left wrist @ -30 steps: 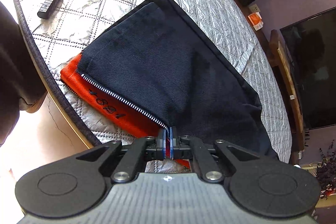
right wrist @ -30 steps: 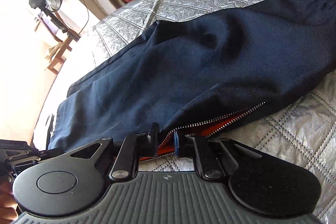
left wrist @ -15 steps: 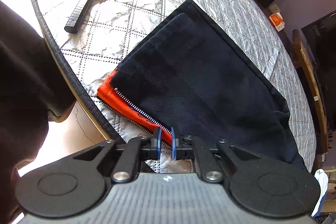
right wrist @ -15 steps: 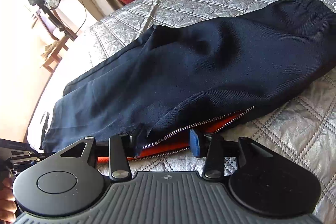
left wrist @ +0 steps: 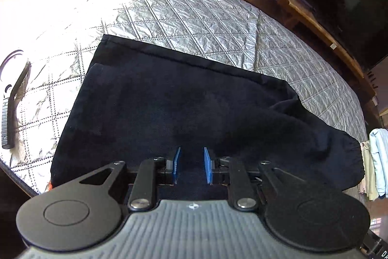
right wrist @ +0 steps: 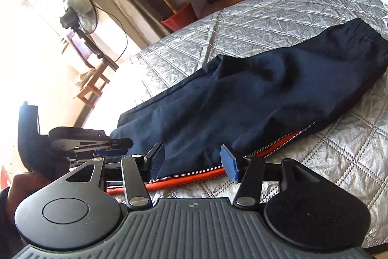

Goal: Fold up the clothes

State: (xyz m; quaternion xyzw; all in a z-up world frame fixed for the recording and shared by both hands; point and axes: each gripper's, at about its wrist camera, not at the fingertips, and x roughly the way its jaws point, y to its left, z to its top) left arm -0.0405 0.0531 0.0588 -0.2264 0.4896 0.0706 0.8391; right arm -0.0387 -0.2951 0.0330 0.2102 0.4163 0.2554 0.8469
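The folded dark navy garment with an orange lining and silver zipper (right wrist: pixel 254 98) is being left lying on the silver quilted table cover (left wrist: pixel 181 16), while the left gripper (left wrist: pixel 191 165) and right gripper (right wrist: pixel 192 162) are being held spread over its near edge, apparently gripping nothing.

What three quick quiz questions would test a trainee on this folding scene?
1. True or false: the left tool is shut on the jacket.
2. The lining along the zipper is: A green, B orange, C white?
3. Fill in: the jacket lies on a silver ____ cover.

Key: 1 false, both the left and right tool are open; 2 B; 3 quilted.
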